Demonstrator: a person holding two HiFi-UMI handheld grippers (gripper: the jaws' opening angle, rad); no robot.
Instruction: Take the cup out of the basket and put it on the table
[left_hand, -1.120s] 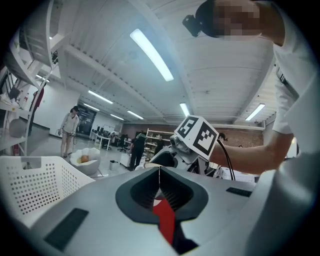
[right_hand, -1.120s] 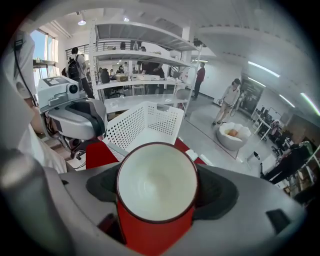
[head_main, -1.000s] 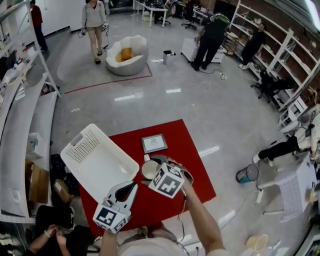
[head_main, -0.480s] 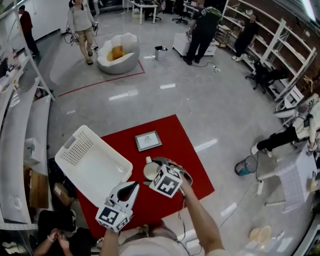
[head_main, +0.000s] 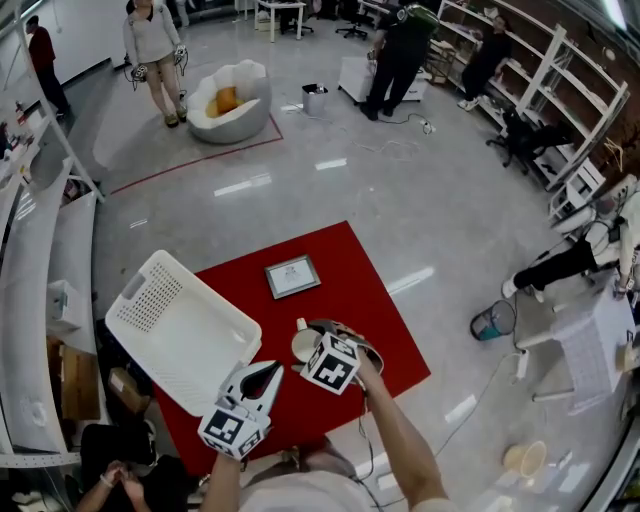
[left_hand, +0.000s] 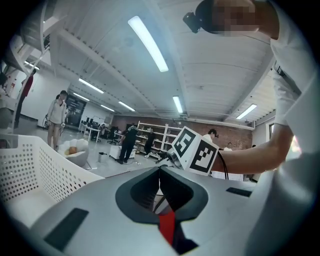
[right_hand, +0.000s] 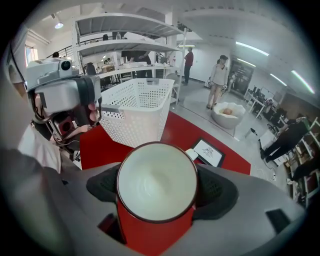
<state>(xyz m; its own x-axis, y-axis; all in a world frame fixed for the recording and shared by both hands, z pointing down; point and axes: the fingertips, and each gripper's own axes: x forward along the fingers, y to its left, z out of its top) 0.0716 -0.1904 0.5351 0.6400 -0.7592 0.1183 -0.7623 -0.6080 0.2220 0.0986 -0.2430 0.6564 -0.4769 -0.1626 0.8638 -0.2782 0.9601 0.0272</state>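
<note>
step: set-down, by my read | right tool (head_main: 312, 349) pinching cup (right_hand: 156, 181), out of basket (head_main: 190, 330), at its 3 o'clock over red desk (head_main: 345, 290) | left tool (left_hand: 160, 182) pressed together, empty | next: lower upright, then spread

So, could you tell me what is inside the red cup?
Nothing: the red cup shows only bare white lining, down to its bottom. The right gripper clamps its sides, covering the outer wall there.
</note>
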